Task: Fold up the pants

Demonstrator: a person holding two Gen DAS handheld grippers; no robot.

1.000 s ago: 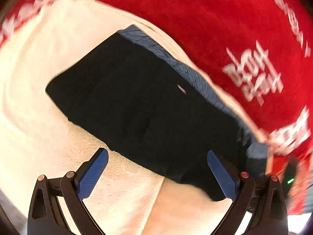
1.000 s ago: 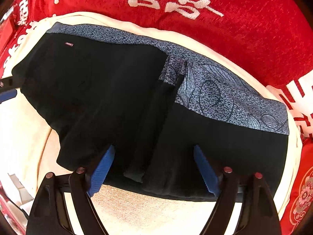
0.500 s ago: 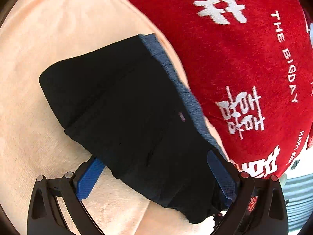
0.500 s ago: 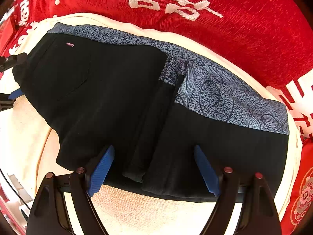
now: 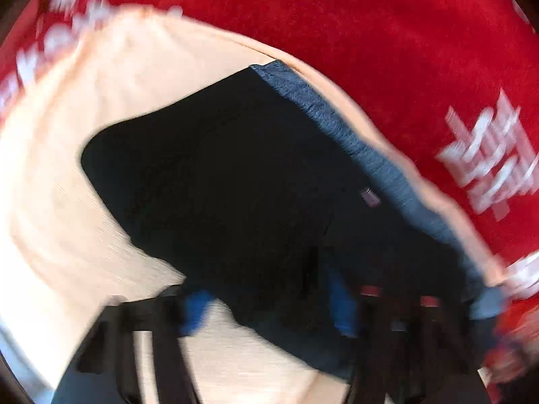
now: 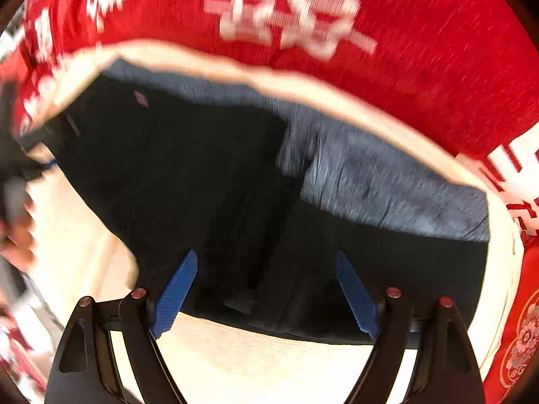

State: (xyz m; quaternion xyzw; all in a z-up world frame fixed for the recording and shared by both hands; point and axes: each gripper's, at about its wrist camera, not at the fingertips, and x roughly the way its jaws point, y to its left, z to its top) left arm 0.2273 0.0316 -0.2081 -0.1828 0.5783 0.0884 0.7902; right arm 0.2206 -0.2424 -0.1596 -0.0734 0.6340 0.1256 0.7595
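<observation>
On the cream towel (image 6: 235, 363) the black pants (image 6: 209, 175) lie half folded; my left claw (image 5: 269, 306) has just been closing on their near edge, my right claw (image 6: 266, 289) gapes empty above them, so next I judge a careful lift-and-fold.

We've got a cream towel (image 6: 235, 363) spread flat on top of a bright red cloth (image 6: 438, 60) with white characters printed on it. Off at the right edge there's a red cushion-looking thing with a floral medallion (image 6: 522, 343), pretty blurry.
</observation>
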